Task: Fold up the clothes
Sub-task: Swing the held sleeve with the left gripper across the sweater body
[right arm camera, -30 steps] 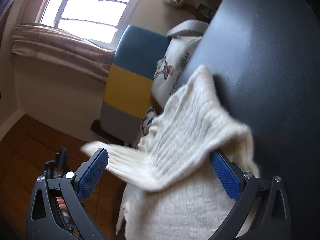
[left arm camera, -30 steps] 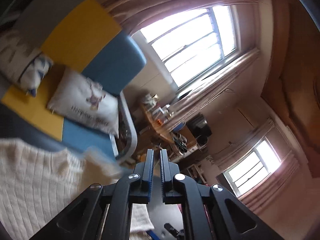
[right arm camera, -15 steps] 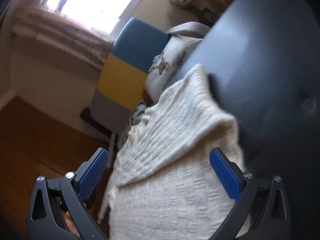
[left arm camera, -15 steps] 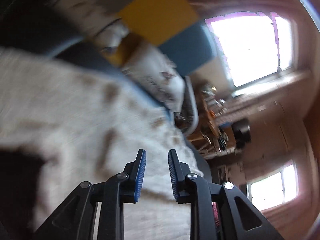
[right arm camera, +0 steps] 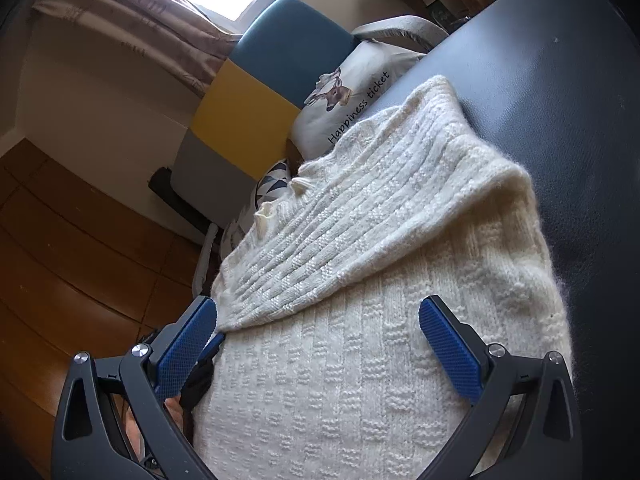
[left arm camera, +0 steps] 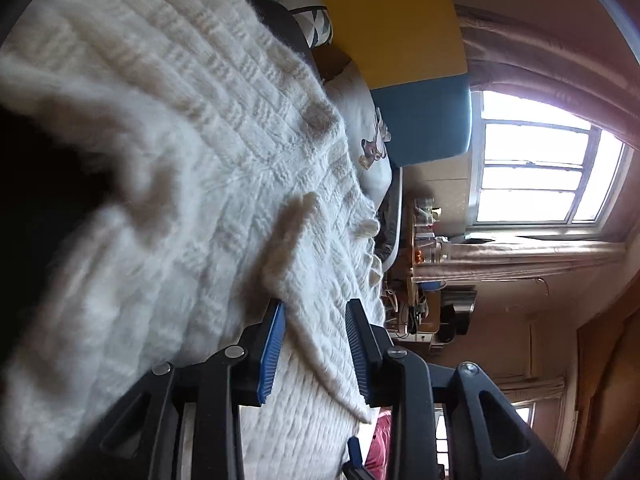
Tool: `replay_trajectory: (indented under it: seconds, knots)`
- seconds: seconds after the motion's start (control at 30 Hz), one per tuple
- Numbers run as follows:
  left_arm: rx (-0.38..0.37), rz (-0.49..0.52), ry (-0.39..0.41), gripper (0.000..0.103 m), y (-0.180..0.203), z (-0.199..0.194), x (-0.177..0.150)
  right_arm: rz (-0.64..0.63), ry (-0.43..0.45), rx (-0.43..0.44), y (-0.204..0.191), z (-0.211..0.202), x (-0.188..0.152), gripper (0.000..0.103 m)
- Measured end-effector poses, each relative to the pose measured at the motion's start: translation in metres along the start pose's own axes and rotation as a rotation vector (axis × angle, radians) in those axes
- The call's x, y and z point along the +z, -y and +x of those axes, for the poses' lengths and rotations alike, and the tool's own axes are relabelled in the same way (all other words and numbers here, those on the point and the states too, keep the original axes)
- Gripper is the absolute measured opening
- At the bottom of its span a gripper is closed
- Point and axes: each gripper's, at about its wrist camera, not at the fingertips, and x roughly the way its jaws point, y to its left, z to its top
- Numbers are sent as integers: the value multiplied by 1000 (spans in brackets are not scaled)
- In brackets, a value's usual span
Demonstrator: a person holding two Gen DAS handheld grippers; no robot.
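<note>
- The cream knitted sweater (right arm camera: 360,280) is laid folded on the dark padded surface (right arm camera: 560,100).
- The left claw (left arm camera: 316,344) is seen opening; a sweater edge lies between its pads, unpressed.
- The right claw (right arm camera: 320,340) is spread wide above the sweater, nothing gripped.

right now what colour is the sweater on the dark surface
Cream white, in a ribbed, textured knit. The sweater shows best in the right wrist view.
</note>
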Motion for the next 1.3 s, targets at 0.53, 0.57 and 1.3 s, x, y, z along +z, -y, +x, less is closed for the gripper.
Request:
replay_trajectory:
  seconds: [0.53,0.57,1.3]
  knots:
    - [-108,299,40,5,108,12,3,52,30,86,11,-9,9,103]
    - [-108,330,41,5,120,13,2,65,36,101,13,-10,10,103]
    - [-282,615,3,4,177,-13,-31,473,358,209,79,-7,48,103]
